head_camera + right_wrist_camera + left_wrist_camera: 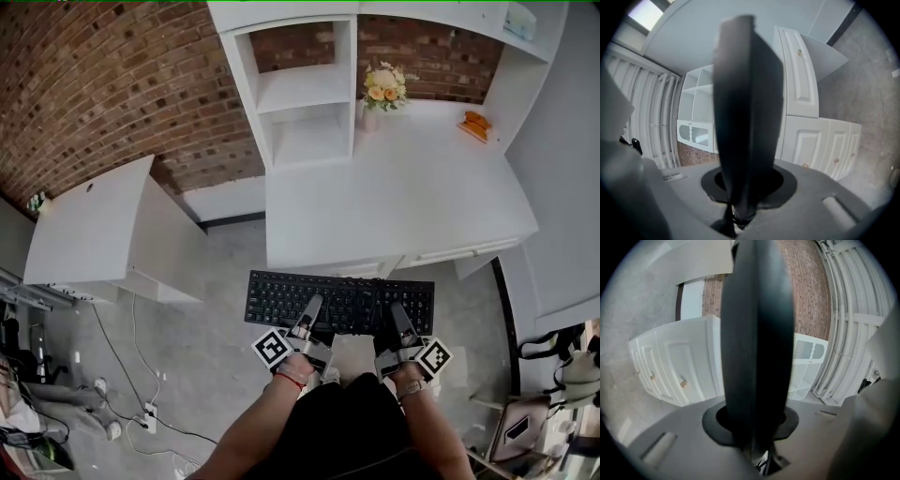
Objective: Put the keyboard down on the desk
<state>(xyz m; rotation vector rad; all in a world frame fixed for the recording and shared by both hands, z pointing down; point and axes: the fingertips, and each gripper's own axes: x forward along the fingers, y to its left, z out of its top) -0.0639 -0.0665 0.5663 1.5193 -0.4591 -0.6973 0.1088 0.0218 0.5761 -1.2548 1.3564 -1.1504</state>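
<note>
A black keyboard [339, 302] hangs level in the air just in front of the white desk [403, 197], over the grey floor. My left gripper [312, 306] is shut on its near edge left of the middle. My right gripper [396, 313] is shut on the same edge right of the middle. In the left gripper view the keyboard [757, 333] shows edge-on as a dark slab clamped between the jaws. The right gripper view shows the keyboard [745, 117] the same way, with the desk's drawer fronts [820, 140] behind it.
A white shelf unit [305, 94] stands at the desk's back left, a vase of flowers [384, 89] beside it, and an orange object [476, 124] at the back right. A white cabinet [94, 225] stands to the left. Cables [141, 394] lie on the floor.
</note>
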